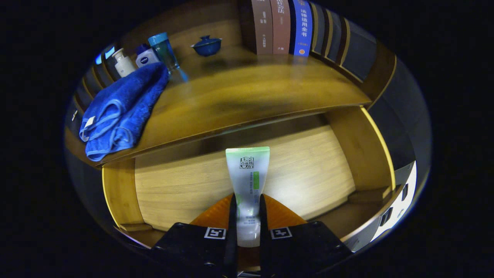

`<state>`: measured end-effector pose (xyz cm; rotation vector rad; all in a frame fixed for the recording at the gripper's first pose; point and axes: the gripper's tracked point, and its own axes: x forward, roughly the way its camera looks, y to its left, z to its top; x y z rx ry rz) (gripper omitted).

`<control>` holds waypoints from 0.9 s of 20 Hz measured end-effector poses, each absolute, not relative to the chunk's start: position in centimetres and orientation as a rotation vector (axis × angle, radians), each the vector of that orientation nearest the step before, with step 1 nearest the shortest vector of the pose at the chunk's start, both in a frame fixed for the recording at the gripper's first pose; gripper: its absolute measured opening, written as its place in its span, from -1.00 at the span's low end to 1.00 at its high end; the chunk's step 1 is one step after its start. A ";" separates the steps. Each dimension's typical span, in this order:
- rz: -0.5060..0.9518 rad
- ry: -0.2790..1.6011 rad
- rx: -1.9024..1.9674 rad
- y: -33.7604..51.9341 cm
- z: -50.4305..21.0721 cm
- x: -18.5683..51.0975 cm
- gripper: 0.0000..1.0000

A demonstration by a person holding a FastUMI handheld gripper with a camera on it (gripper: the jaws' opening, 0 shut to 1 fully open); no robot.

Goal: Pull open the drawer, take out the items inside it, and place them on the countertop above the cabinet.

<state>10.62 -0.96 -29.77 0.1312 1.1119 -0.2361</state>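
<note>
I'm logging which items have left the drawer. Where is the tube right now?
In the gripper view, the tube is clamped between the fingers of the gripper, over the open drawer, below the countertop.

A home-like corner set up in a booth: a wooden cabinet with a pulled-out drawer (247, 173) under a countertop (247, 92). Along the back stands a row of books (293, 27). Household things sit there too: a folded blue towel (119, 108), lotion bottles (133, 61), a blue tumbler (166, 50) and a lidded blue bowl (206, 45).
</note>
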 end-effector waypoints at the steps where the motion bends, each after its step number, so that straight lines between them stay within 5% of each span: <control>1: -0.245 1.113 0.113 -1.0 -28.9 10.2 -0.47; 9: -0.279 1.041 0.102 -0.2 -21.6 9.8 -0.47; 18: -0.156 1.040 0.013 0.5 -20.7 18.7 -0.47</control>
